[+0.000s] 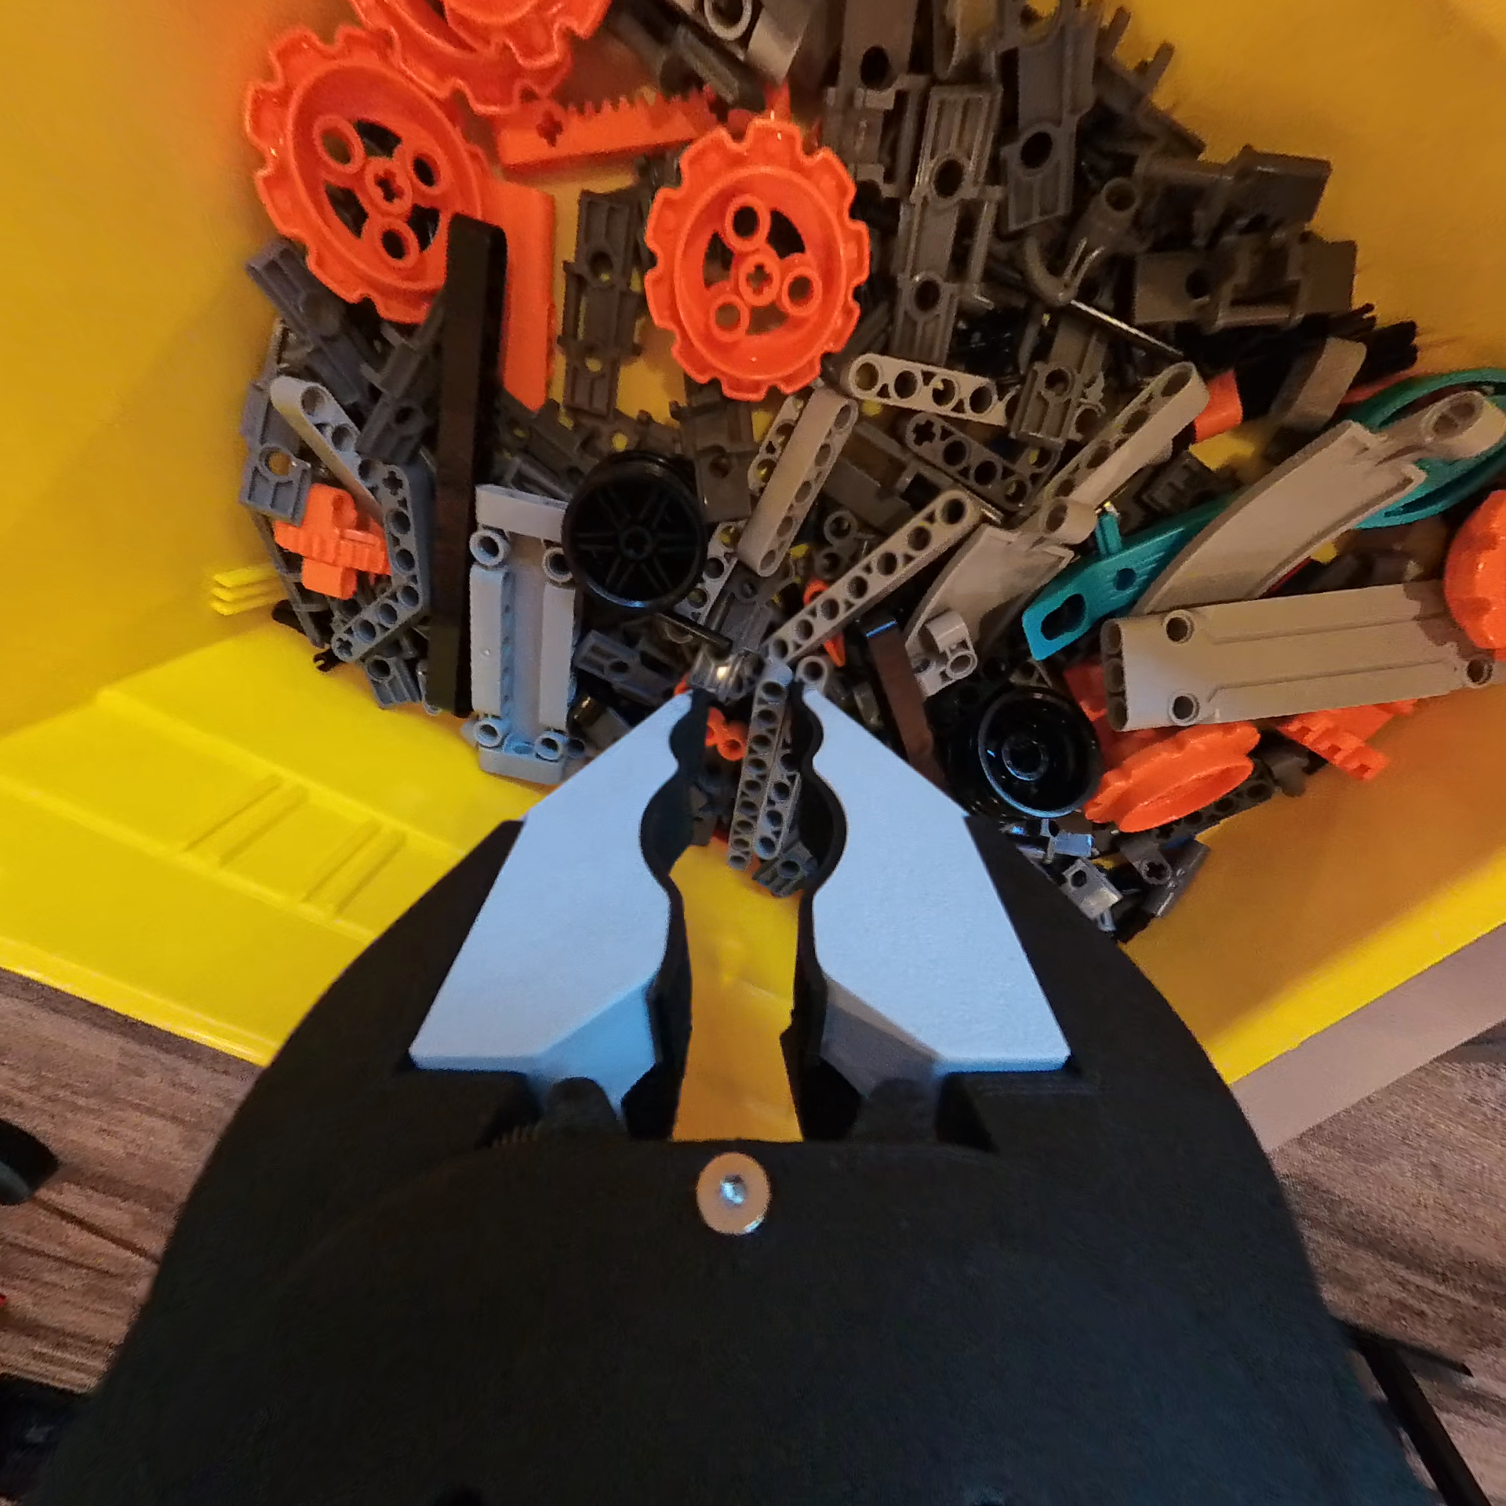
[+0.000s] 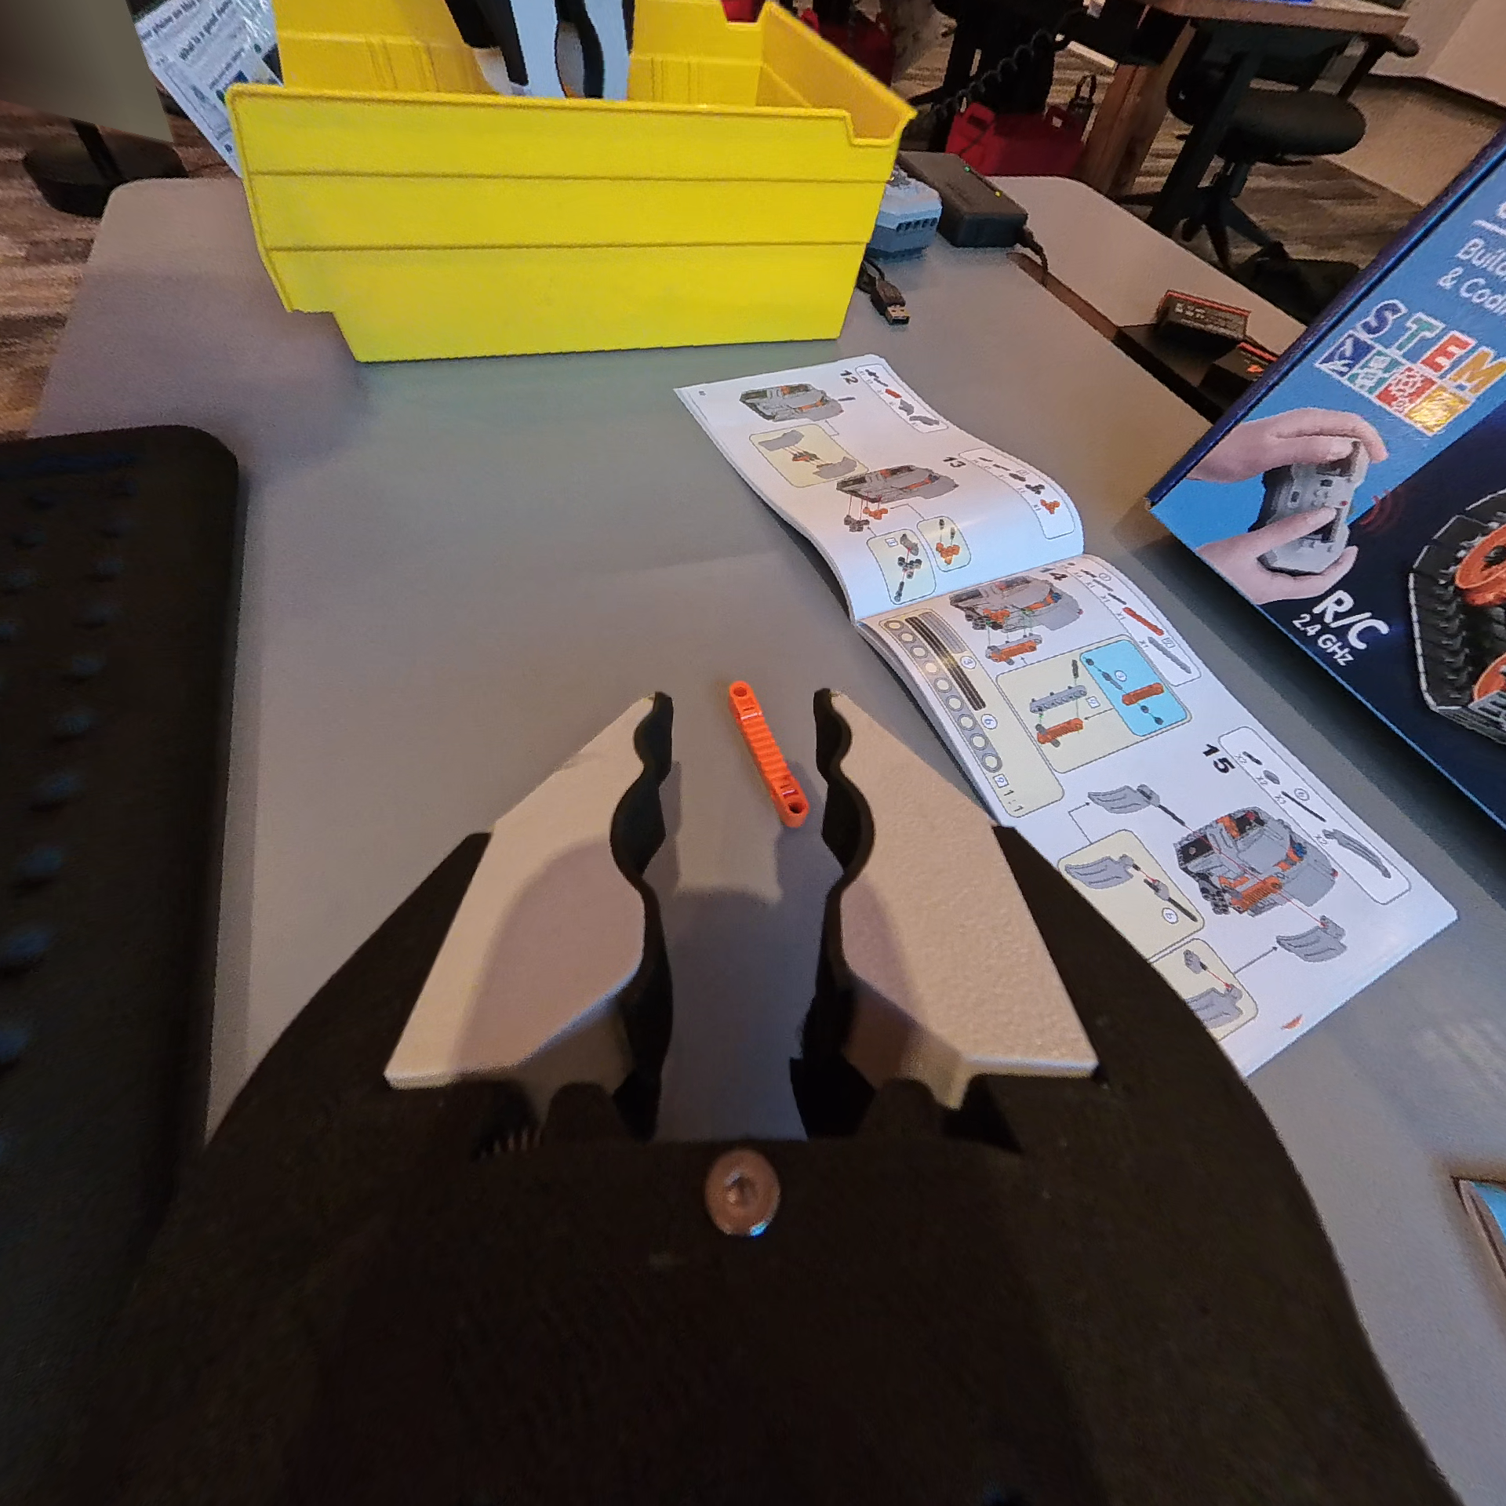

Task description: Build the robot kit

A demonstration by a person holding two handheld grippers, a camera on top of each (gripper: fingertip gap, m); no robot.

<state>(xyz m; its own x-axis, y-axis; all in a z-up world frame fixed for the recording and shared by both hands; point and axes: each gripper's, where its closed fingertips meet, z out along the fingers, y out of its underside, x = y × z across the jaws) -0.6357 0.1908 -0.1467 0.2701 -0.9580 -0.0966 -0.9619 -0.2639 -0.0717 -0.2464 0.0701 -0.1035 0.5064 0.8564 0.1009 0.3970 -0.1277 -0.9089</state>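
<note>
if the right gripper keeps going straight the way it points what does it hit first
Most likely the small orange ribbed plastic beam lying on the grey table, between the open right gripper fingertips. Beyond it the table looks bare up to the yellow plastic bin; depth is unclear.

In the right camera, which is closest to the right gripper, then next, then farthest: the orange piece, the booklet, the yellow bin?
1. Orange piece, on the table between the right gripper fingers.
2. Booklet, open to its right.
3. Yellow bin, far ahead.
</note>
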